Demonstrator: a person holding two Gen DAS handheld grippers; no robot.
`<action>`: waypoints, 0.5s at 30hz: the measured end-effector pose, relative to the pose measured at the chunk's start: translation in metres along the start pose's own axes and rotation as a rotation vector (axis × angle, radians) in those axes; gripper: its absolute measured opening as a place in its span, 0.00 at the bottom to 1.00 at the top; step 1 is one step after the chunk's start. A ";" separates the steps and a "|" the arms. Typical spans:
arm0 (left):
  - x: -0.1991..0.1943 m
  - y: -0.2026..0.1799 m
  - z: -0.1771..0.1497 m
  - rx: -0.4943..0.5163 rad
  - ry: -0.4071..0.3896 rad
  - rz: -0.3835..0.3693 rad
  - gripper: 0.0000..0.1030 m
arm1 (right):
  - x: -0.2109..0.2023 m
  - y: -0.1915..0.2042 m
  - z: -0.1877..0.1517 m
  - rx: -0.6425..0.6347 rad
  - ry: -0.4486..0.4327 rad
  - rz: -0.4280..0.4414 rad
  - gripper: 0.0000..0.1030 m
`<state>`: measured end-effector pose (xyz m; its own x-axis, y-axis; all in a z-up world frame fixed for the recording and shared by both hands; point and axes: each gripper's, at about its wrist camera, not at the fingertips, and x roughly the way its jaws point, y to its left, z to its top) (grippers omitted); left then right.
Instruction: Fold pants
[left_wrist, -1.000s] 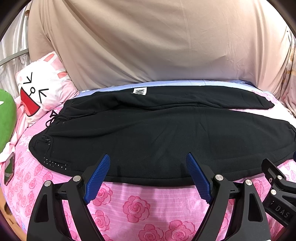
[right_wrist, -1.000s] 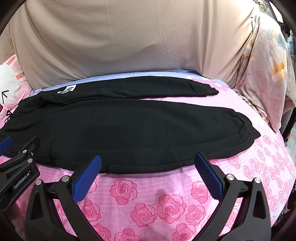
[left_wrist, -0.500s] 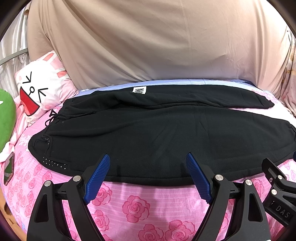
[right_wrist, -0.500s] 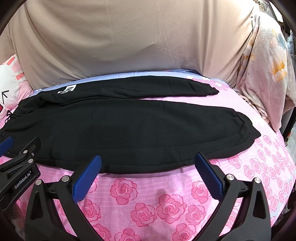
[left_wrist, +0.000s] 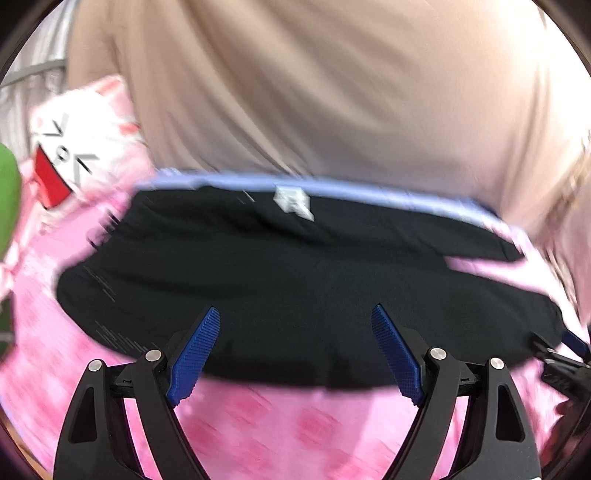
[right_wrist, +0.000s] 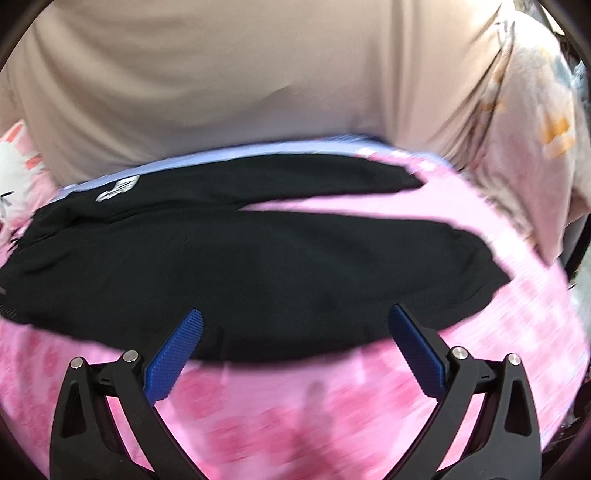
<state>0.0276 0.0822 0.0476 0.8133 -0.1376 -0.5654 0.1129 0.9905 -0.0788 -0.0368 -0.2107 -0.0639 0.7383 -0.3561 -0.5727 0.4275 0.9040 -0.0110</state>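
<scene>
One pair of black pants lies flat across the bed, waistband toward your left and both legs running to the right. The far leg lies beside the near one, with a wedge of sheet showing between them toward the cuffs. A white label sits on the upper part near the waist.

Both views are blurred, so fine detail on the fabric is unreadable.

Your left claw is spread wide, its blue pads over the near edge of the pants, pinching nothing. Your right claw is also spread wide, at the near hem further toward the cuffs, empty.

The pink rose sheet covers the bed beneath. A white cartoon pillow lies past the waistband at left, with something green beside it. A beige cloth hangs behind the bed.
</scene>
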 end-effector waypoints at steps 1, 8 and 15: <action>0.001 0.016 0.015 -0.007 -0.021 0.024 0.80 | 0.004 -0.012 0.009 0.010 -0.004 -0.008 0.96; 0.088 0.133 0.118 -0.084 0.042 0.216 0.80 | 0.073 -0.097 0.091 0.069 0.047 -0.010 0.96; 0.211 0.244 0.170 -0.320 0.221 0.268 0.80 | 0.173 -0.139 0.156 0.073 0.154 -0.015 0.96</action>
<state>0.3242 0.2947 0.0487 0.6448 0.0916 -0.7588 -0.2942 0.9461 -0.1358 0.1132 -0.4346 -0.0336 0.6455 -0.3236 -0.6919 0.4786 0.8773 0.0362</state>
